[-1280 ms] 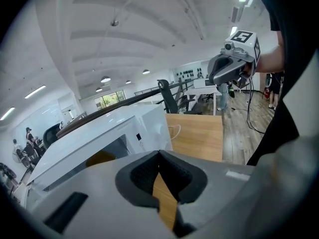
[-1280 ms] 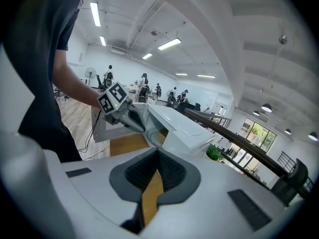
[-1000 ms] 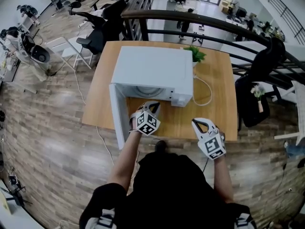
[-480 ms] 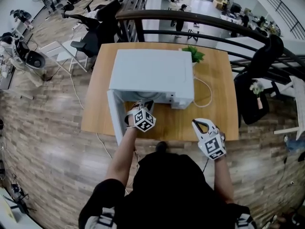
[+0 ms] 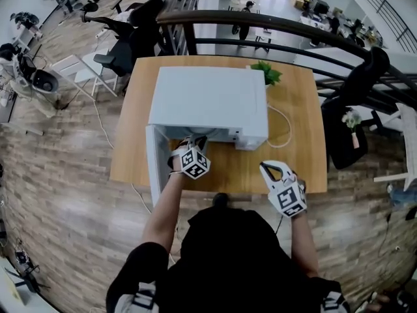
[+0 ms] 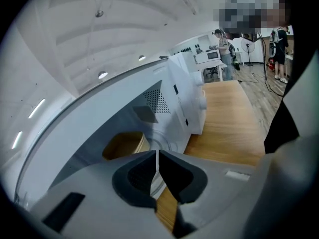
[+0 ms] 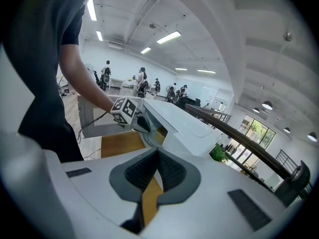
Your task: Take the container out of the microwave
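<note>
Microwave [image 5: 208, 100], white and boxy, stands on the wooden bench [image 5: 296, 152], filling most of its left and middle part from the back edge forward, and its door [image 5: 155, 165] is swung fully open toward the bench's front left corner. The left gripper [image 5: 197, 143] is at the mouth of the open oven, just beside the inner face of the door, pointing downward into the cavity. In the left gripper view the left gripper [image 6: 157, 153] has its two dark pads pressed flat together with only a hairline seam between them, and nothing is caught in that seam. The container [image 6: 122, 144], a tan round-walled tub, is inside the oven cavity, left of and beyond the closed tips and not touching them. It sits at the edge of the round pale tray [image 6: 163, 137] on the oven floor. The right gripper [image 5: 268, 168] hovers over the bench's front edge, toward the front right corner and well apart from the microwave. Seen in its own view, the right gripper [image 7: 158, 153] also has its pads closed against each other and carries nothing, with bare wood showing beneath them. A small green plant [image 5: 266, 74] stands near the back edge, just beside the microwave's back right corner. A pale cable [image 5: 281, 126] loops over the bench to the right of the oven.
</note>
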Available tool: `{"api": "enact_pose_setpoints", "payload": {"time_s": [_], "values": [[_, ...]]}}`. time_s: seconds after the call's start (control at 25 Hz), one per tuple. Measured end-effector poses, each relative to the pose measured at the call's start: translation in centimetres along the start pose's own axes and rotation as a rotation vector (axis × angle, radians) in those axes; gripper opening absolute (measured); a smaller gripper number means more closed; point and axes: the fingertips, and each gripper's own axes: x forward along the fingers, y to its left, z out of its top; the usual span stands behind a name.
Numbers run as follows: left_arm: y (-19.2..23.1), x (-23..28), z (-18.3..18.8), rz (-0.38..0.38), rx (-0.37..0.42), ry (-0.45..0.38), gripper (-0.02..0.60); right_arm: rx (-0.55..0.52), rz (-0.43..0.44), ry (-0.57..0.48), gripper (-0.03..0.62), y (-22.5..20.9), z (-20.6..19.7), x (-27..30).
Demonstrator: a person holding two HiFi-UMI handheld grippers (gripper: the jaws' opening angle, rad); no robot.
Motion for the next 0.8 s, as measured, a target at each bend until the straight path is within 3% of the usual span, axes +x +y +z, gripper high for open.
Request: {"api": "enact_pose_setpoints", "payload": {"time_s": [0.12,0.32,0.52,0.8], "values": [[0.8,1.3,0.1,0.011,0.041,0.003,0.014,0.009,-0.007,0.010,0.000,-0.3,-0.4,0.0],[2.5,2.9,-0.4,0.039,0.101,0.016,0.120,0.032,-0.030,0.045,0.000,-0.7,-1.6,0.0],[3.9,4.7,-0.7,0.046,0.141,0.044,0.178,0.039,-0.039,0.083,0.000,-0.9,-2.8,-0.1],[4.2,7.3,-1.8,-0.004,0.183,0.089,0.198,0.068,-0.066,0.111,0.000,-1.3,-3.9,-0.4]]}}
